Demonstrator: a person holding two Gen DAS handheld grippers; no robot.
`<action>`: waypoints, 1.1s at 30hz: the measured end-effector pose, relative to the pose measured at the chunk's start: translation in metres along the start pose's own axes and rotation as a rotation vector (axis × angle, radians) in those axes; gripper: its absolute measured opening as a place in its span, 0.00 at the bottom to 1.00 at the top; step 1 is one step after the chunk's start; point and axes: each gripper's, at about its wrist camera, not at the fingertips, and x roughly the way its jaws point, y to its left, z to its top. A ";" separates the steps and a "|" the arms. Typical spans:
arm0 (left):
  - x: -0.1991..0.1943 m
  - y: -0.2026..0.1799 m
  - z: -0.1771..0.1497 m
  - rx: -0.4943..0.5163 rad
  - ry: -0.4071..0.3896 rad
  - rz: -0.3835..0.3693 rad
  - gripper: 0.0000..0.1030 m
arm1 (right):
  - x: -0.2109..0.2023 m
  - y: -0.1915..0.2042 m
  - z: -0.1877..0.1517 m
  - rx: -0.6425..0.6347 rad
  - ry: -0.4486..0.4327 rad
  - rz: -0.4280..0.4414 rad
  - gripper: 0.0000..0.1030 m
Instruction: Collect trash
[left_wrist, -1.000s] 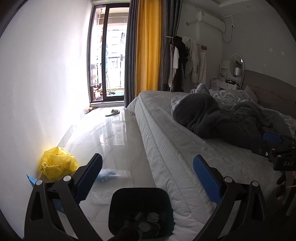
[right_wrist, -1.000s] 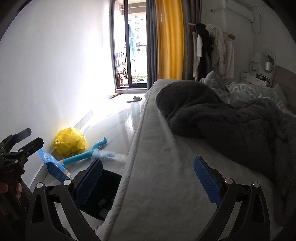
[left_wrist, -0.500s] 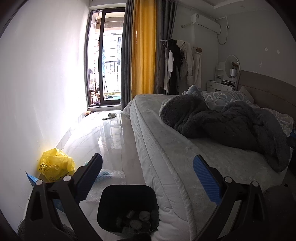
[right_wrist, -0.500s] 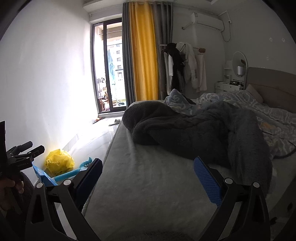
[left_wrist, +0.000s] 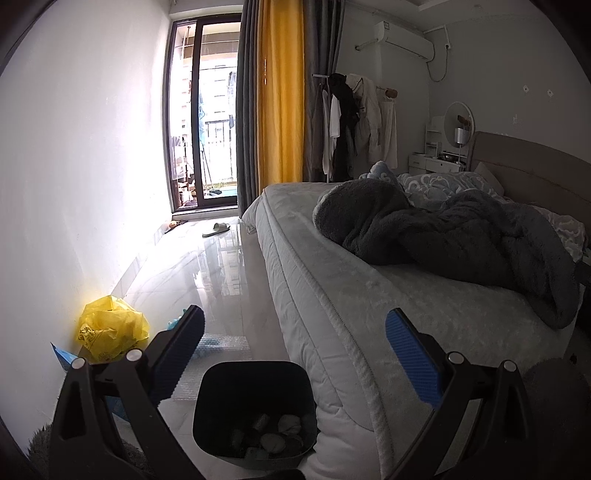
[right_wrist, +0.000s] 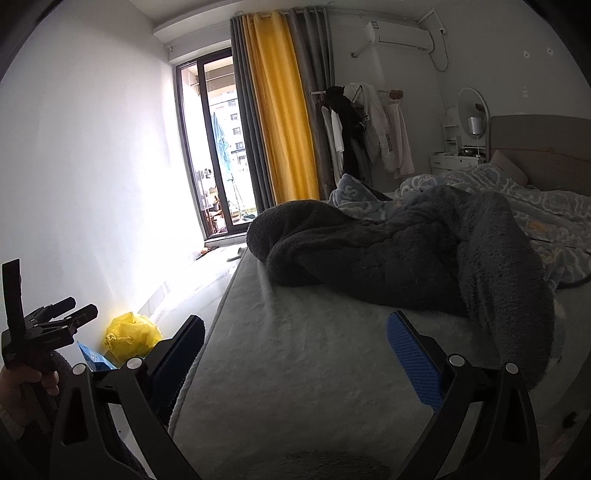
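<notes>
the left gripper (left_wrist: 293, 360) hangs with its fingers spread wide and empty above a black bin (left_wrist: 255, 413) that stands on the floor (left_wrist: 207, 273) just beside the bed (left_wrist: 369, 317), with crumpled trash (left_wrist: 271, 434) lying in its bottom. the right gripper (right_wrist: 295, 356) hovers over the bed, fingers also wide and empty. a yellow bag (left_wrist: 110, 328) lies on the floor by the wall, near the bin.

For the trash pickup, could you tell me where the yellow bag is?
Left wrist view, lower left: the yellow bag lies on the floor against the white wall.
</notes>
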 end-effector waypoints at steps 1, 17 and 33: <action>0.000 0.000 0.000 -0.001 0.000 0.002 0.97 | -0.001 -0.001 -0.001 0.000 0.000 0.008 0.97; -0.003 -0.001 0.000 -0.008 -0.013 0.007 0.97 | 0.001 0.010 -0.005 -0.039 0.016 0.011 0.97; -0.004 -0.002 0.001 0.001 -0.014 0.015 0.97 | 0.001 0.012 -0.006 -0.038 0.018 0.010 0.97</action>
